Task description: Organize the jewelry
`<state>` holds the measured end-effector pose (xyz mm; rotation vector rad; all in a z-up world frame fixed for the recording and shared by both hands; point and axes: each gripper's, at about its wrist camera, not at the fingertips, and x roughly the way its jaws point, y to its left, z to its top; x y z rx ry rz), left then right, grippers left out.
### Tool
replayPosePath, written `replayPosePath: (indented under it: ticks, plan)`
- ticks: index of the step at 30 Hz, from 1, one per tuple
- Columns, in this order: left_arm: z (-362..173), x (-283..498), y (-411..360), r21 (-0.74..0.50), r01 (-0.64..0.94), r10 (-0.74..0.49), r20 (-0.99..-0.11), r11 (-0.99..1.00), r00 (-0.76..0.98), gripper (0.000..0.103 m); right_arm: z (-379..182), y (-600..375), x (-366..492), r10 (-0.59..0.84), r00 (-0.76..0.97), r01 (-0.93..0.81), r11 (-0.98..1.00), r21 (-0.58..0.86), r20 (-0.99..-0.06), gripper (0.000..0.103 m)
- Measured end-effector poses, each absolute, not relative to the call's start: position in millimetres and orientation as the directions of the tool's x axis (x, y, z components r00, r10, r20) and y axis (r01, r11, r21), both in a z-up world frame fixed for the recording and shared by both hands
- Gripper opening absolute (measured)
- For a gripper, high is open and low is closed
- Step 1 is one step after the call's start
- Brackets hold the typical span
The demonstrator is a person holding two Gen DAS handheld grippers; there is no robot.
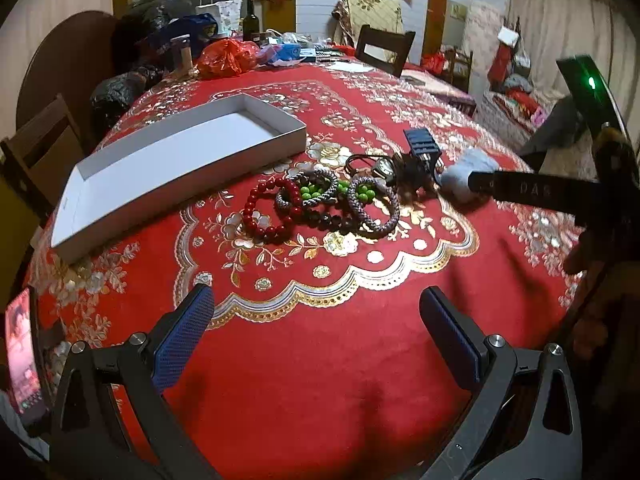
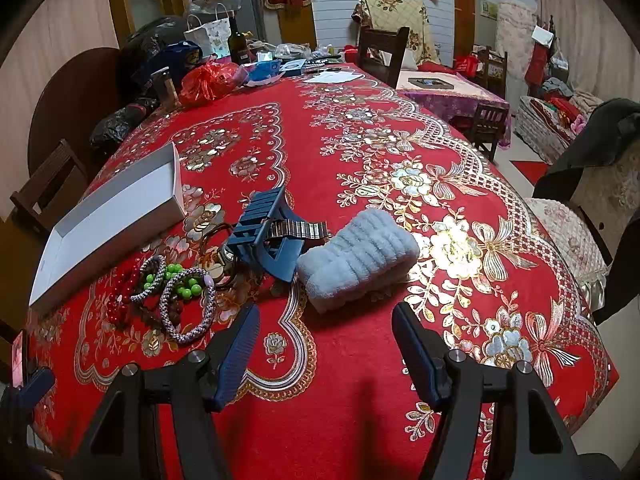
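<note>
The left gripper (image 1: 316, 308) and the right gripper (image 2: 326, 328) both hang above the red gold-embroidered tablecloth (image 2: 360, 152), jaws spread wide and grasping nothing, their ribbed blue pads (image 1: 188, 332) bare. The jewelry lies clustered beside a shallow white cardboard box (image 1: 180, 160): a glossy red bead bracelet (image 1: 266, 210), green round beads (image 1: 314, 191), grey braided rope bangles (image 1: 374, 206), a blue plastic claw clip (image 2: 266, 228) and a fluffy pale-blue scrunchie (image 2: 356, 258).

I count on the worktop (image 2: 360, 360): one white box (image 1: 168, 160); one red bead bracelet (image 1: 262, 216); two grey braided bracelets (image 1: 374, 210); one green bead bracelet (image 1: 312, 191); one blue hair claw (image 2: 266, 226); one pale blue fluffy band (image 2: 356, 258); one watch (image 1: 385, 168).
</note>
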<state>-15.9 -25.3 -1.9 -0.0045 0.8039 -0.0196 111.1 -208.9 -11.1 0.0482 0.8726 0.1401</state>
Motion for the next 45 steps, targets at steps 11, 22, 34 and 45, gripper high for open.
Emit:
replayPosePath:
  ticks: [11, 22, 34, 45]
  plan:
    - [-6.0, -11.2, -13.7, -0.019, -0.042, 0.014, -0.740, 0.999, 0.672, 0.102, -11.2, -207.7, 112.0, 0.141, 0.633, -0.103, 0.990, 0.098, -0.761, 0.066]
    - [-7.9, -12.4, -17.8, -0.032, -0.047, 0.007, -0.747, 0.998, 0.665, 0.102, -12.8, -204.4, 111.2, 0.139, 0.631, -0.109, 0.990, 0.090, -0.763, 0.066]
    - [-6.6, -12.0, -9.4, -0.035, -0.066, 0.019, -0.738, 0.997, 0.675, 0.102, -12.7, -204.1, 110.9, 0.139, 0.632, -0.109, 0.990, 0.090, -0.762, 0.066]
    - [-9.7, -12.4, -2.3, -0.073, -0.092, 0.009, -0.736, 0.993, 0.676, 0.102, -13.3, -204.0, 110.6, 0.140, 0.631, -0.110, 0.990, 0.090, -0.763, 0.066]
